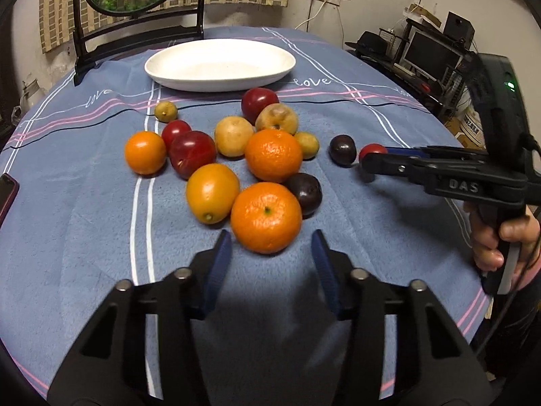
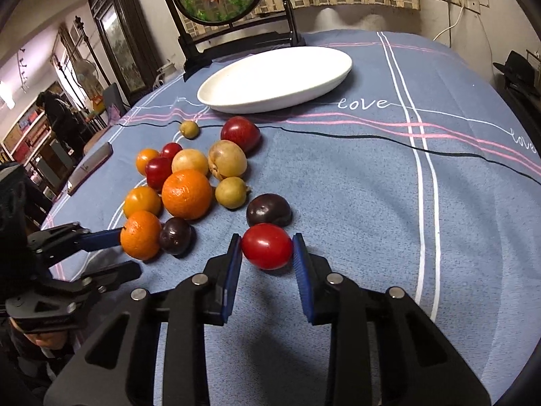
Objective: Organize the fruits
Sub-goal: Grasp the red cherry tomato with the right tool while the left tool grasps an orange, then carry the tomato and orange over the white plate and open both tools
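Clothed table (image 1: 338, 253): fruits (image 1: 273, 155), plate (image 1: 219, 64)

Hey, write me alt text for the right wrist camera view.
The right claw has its blue pads against both sides of a small red tomato on a blue tablecloth. To its left lies a cluster of oranges, plums and other fruit, where the left claw reaches an orange. An empty white plate sits beyond.

My right claw (image 2: 267, 247) grips a small red tomato (image 2: 267, 246) between its 2 blue pads, on the blue-clothed worktop (image 2: 372, 203). A dark plum (image 2: 268, 209) sits just behind it. At left, my left claw (image 2: 118, 253) has one blue finger touching an orange (image 2: 141, 235), with another dark plum (image 2: 175, 235) beside that. The white dish (image 2: 275, 79) lies farther back, holding no fruit.
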`<state>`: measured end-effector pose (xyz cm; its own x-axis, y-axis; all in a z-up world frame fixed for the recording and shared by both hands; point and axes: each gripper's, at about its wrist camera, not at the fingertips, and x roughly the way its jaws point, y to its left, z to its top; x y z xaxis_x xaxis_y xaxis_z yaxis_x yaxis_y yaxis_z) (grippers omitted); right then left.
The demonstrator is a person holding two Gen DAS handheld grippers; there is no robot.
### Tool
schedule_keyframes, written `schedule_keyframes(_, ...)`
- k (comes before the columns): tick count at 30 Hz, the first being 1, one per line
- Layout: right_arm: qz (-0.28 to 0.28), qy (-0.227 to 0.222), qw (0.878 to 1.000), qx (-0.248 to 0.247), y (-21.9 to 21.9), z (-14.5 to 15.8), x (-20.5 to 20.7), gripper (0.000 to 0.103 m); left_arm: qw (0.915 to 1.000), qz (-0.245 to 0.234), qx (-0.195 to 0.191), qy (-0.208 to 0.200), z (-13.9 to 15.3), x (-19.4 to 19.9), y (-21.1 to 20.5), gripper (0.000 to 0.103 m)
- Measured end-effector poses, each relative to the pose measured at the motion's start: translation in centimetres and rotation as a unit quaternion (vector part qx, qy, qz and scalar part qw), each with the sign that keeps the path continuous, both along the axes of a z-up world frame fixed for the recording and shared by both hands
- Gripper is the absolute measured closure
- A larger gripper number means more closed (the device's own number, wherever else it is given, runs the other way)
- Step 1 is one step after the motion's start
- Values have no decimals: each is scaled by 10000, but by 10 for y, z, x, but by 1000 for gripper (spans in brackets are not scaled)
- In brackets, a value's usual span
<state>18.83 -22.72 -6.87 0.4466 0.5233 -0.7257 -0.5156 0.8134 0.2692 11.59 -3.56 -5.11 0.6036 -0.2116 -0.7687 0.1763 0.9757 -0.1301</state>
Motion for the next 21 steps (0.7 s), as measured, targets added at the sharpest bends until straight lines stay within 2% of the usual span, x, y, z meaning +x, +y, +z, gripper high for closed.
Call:
schedule_keyframes(11, 48, 55, 9999, 126, -4, -1, -1, 71, 9999, 87, -42, 50, -2, 19, 0, 57)
schedule_keyframes(21, 71, 47, 9999, 89, -2, -2, -3, 71, 9997, 134, -115, -193, 4, 14, 0, 59)
